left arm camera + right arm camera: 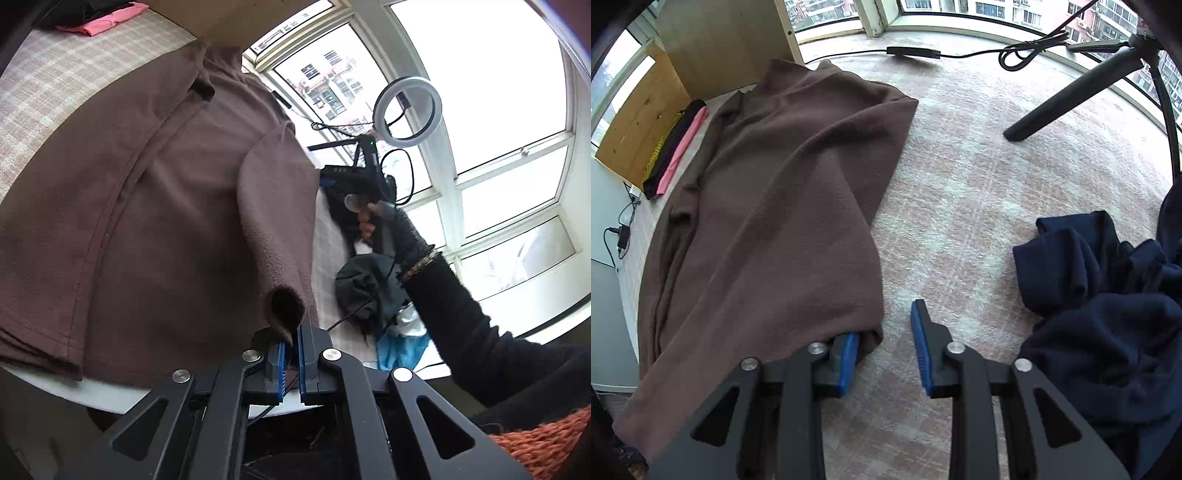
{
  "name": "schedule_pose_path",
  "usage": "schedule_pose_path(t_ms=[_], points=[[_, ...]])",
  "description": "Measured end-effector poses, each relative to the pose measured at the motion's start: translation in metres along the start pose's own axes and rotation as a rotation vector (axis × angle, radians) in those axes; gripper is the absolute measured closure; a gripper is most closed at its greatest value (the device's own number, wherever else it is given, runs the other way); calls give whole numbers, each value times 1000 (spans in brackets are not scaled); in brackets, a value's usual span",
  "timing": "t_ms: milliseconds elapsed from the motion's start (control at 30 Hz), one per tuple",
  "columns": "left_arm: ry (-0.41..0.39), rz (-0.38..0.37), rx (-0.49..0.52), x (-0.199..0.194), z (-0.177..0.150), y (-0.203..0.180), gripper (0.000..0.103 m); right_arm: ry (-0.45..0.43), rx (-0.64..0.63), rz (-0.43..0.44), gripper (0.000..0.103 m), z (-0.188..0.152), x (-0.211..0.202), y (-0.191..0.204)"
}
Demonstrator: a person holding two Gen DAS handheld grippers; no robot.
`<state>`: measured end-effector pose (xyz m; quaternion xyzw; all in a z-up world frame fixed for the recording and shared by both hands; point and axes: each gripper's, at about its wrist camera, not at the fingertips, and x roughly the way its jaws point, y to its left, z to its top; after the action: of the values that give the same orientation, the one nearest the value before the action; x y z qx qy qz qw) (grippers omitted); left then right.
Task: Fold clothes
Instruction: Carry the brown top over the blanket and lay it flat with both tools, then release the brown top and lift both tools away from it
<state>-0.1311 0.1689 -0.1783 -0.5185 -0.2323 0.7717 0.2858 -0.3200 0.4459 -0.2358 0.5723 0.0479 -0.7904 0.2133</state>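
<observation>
A brown fleece garment (155, 206) lies spread on the checked table cover, partly folded lengthwise. My left gripper (291, 343) is shut on the cuff of its sleeve (284, 306) and holds the sleeve up over the body. In the right wrist view the same garment (783, 206) lies to the left. My right gripper (884, 339) is open, low over the table cover; its left finger (847, 354) touches the garment's near edge. The right gripper also shows in the left wrist view (373, 177), held by a hand.
A dark navy pile of clothes (1108, 295) lies at the right. Folded pink and black clothes (677, 151) sit at the far left by a wooden panel. A ring light (406, 107), its stand leg (1078, 96) and cables stand by the windows.
</observation>
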Motion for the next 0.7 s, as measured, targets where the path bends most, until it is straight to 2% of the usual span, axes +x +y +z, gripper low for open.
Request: schedule_pose_path(t_ms=[67, 133, 167, 233, 267, 367, 433, 500, 600, 700], points=[[55, 72, 31, 16, -8, 2, 100, -16, 4, -32, 53, -10, -11, 7], [103, 99, 19, 18, -10, 9, 97, -31, 7, -65, 51, -21, -22, 14], [107, 84, 10, 13, -11, 11, 96, -39, 9, -81, 51, -26, -27, 18], [101, 81, 19, 3, -11, 11, 76, -55, 13, -113, 51, -36, -38, 25], [93, 92, 37, -2, -10, 10, 74, -63, 15, -129, 51, -42, -44, 28], [67, 123, 88, -15, -8, 7, 73, -53, 56, 42, 51, -76, -47, 56], [66, 123, 101, -10, -1, 8, 62, -22, 102, 178, 51, -91, -33, 73], [84, 135, 116, -1, 6, 10, 60, 14, 131, 195, 51, -97, -17, 81], [148, 161, 145, 21, 10, 15, 63, 3, 151, 214, 51, -99, -2, 90], [138, 250, 172, 17, 11, 17, 68, 15, 173, 216, 51, -99, 5, 92]])
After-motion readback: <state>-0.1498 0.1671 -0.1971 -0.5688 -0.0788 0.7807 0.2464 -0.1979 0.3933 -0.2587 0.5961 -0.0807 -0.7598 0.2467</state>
